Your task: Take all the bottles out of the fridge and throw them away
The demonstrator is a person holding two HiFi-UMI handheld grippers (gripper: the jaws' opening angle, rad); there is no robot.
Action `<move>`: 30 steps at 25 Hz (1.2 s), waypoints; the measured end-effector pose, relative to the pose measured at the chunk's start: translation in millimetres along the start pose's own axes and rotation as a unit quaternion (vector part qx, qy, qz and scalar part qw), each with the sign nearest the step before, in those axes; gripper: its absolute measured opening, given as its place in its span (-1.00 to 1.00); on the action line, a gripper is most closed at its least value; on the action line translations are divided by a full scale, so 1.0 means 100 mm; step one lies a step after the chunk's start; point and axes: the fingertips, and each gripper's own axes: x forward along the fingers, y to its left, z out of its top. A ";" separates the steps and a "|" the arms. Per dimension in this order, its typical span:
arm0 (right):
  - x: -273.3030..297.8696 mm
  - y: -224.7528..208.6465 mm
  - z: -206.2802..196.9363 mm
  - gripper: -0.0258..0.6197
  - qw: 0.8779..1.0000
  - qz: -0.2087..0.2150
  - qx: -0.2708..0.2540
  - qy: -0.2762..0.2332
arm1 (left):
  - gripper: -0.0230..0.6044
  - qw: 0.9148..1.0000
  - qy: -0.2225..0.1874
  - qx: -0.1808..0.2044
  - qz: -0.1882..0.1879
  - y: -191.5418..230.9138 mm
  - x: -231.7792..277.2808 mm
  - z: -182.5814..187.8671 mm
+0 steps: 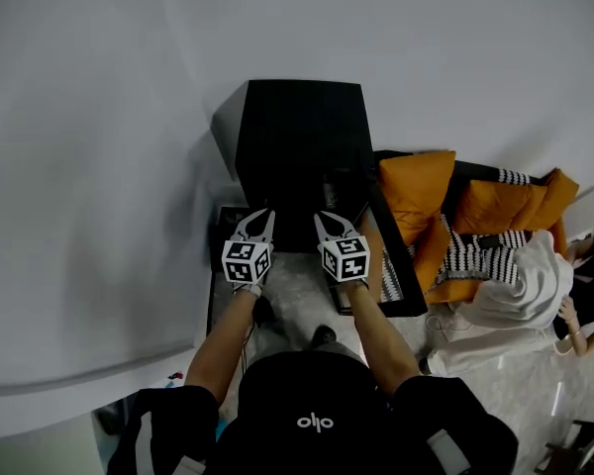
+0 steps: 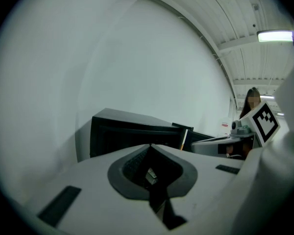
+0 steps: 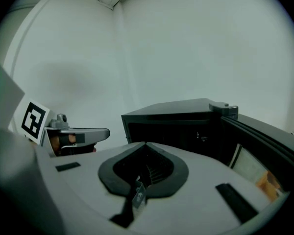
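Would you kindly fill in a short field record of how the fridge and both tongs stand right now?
fridge: black box-shaped fridge, against the white wall
door: open, swung to the person's right
bottles: none discernible; the interior is dark
left tongs: shut, empty, held in front of the fridge
right tongs: shut, empty, beside the left
nearby: orange cushions right of the door

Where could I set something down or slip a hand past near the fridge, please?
The fridge has a bare flat top, and the pale floor before it looks free. The right is crowded: the open door, orange cushions, a person in white.
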 end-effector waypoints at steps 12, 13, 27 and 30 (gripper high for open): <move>-0.06 -0.22 -0.07 -0.90 1.000 -0.013 0.009 -0.004 | -0.91 1.000 0.007 0.011 -0.007 -0.09 0.12 -0.04; -0.07 -0.23 -0.07 -0.90 1.000 -0.013 0.010 -0.004 | -0.90 1.000 0.007 0.012 -0.007 -0.10 0.12 -0.04; -0.30 -0.41 -0.23 -0.90 1.000 0.002 0.005 -0.003 | -0.90 1.000 0.002 0.016 0.009 -0.43 0.06 -0.08; -0.28 -0.41 -0.29 -0.90 1.000 -0.009 0.010 0.001 | -0.91 1.000 0.007 0.018 0.000 -0.40 0.05 -0.12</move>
